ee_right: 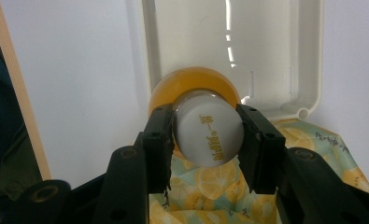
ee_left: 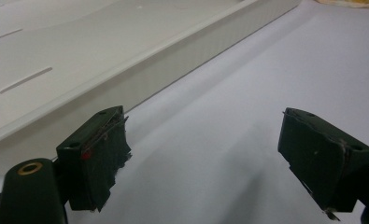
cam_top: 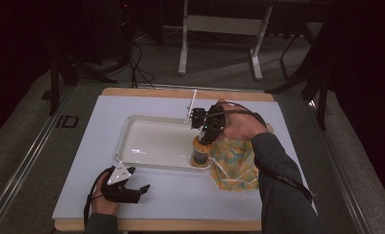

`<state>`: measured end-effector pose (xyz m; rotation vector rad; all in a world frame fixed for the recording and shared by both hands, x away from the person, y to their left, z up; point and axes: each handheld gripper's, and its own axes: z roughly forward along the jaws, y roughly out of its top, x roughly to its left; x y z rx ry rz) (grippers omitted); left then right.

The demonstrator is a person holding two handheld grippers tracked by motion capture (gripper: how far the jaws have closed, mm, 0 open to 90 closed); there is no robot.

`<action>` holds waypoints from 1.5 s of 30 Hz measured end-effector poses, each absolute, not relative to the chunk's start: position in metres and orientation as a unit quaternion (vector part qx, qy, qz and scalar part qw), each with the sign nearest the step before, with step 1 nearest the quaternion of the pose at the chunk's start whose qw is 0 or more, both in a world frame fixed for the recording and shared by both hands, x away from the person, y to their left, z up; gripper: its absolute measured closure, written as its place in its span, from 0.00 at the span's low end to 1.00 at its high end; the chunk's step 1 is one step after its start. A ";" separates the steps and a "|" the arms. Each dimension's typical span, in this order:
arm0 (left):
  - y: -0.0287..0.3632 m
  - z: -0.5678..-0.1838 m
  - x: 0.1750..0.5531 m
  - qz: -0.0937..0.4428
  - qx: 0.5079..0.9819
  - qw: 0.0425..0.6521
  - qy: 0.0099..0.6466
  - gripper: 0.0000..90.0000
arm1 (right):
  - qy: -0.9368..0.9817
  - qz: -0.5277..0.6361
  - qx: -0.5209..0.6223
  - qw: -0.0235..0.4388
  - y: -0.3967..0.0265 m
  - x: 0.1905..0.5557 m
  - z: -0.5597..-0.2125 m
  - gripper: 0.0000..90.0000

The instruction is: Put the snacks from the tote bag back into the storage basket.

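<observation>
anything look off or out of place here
The left gripper has worn fingers: their black covering is torn and frayed at the edges. The patterned cloth lies crumpled by the white tray, not flat. The right gripper holds the orange bottle squarely by its white cap; nothing spilled.

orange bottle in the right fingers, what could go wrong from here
1. The right gripper holds the orange bottle only by its white cap, so the bottle may swing or slip.
2. It stands at the white tray's corner, near the rim, and could tip onto the lemon-print cloth.
</observation>
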<state>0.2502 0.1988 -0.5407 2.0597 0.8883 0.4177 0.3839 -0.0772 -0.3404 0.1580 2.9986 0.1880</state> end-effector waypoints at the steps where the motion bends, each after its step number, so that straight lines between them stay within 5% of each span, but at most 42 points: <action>1: 0.199 -0.541 0.250 0.166 0.821 0.416 0.354 0.18 | 0.994 0.062 0.053 0.067 -0.077 0.384 -0.340 0.65; 45: 0.198 -0.541 0.251 0.165 0.823 0.412 0.355 0.18 | 0.996 0.037 0.059 0.060 -0.069 0.382 -0.354 0.65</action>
